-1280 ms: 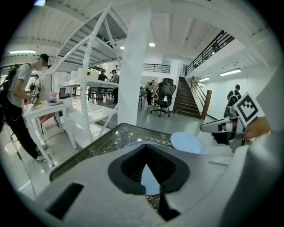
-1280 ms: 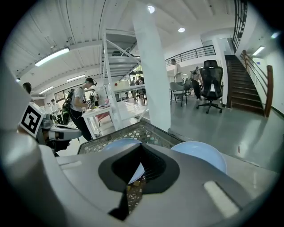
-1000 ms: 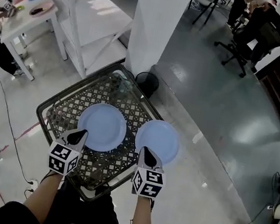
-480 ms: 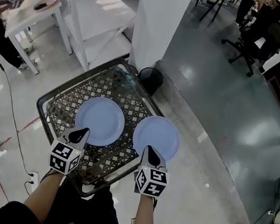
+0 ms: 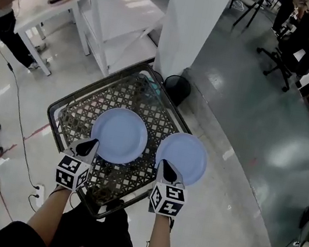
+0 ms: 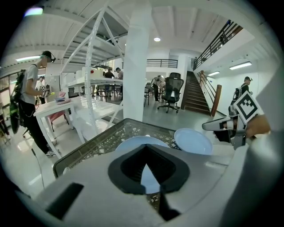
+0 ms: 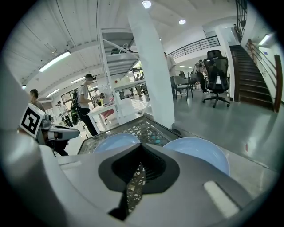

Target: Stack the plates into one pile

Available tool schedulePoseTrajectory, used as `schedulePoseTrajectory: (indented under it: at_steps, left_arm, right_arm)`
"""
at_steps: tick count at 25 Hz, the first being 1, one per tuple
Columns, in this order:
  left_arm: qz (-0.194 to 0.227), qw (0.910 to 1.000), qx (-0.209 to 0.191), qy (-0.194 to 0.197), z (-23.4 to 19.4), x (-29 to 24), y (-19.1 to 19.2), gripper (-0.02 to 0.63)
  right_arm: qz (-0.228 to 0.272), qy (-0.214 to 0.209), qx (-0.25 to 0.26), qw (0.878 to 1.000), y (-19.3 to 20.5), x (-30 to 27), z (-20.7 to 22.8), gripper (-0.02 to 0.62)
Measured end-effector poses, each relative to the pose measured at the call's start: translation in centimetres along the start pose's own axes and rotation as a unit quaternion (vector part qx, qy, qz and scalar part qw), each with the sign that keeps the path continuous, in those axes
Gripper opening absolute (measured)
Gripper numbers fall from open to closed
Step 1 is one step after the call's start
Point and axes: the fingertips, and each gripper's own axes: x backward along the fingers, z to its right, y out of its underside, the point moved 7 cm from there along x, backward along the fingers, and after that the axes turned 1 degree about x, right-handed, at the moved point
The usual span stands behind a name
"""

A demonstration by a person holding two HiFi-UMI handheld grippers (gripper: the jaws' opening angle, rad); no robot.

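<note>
Two pale blue plates lie side by side on a glass-topped lattice table (image 5: 66, 128). The left plate (image 5: 120, 136) sits mid-table. The right plate (image 5: 181, 158) is at the table's right corner and overhangs its edge. My left gripper (image 5: 87, 147) is shut, its tip over the left plate's near-left rim; that plate (image 6: 133, 142) shows just beyond the jaws. My right gripper (image 5: 166, 172) is shut over the right plate's near-left rim, with the plate (image 7: 199, 153) to the right of the jaws. I see nothing gripped in either.
A white pillar (image 5: 189, 25) rises just behind the table, with a round black object (image 5: 176, 88) on the floor at its foot. White shelving (image 5: 122, 20) and a white table (image 5: 42, 5) with a person stand at back left. Office chairs (image 5: 292, 49) are at back right. A cable (image 5: 16, 119) runs along the floor on the left.
The whole scene has slid a little to the right in the head view. Both grippers stay shut at the near rims of the plates, and the plates keep their places.
</note>
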Motion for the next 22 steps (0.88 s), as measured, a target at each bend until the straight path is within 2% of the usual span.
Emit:
schedulePoseTrajectory:
  at_steps: [13,16,20,22]
  left_arm:
    - [-0.017,0.9992,0.026,-0.025,-7.4,-2.7,0.4,-0.003]
    - [-0.028,0.9988,0.034,-0.022,-8.4,-3.8,1.0,0.048]
    - [-0.046,0.9981,0.037,-0.019,-9.5,-5.2,1.9,0.103]
    - [-0.054,0.9976,0.04,-0.016,-9.9,-5.9,2.4,0.127]
  right_arm:
    - [-0.024,-0.008,-0.002,1.0,-0.7,-5.9,-2.9,0.011]
    - [-0.036,-0.006,-0.007,0.999,-0.5,-7.3,-3.4,0.051]
    - [-0.051,-0.006,-0.012,0.999,0.2,-8.9,-4.0,0.06]
    - [-0.061,-0.005,-0.012,0.998,0.7,-9.7,-4.1,0.103]
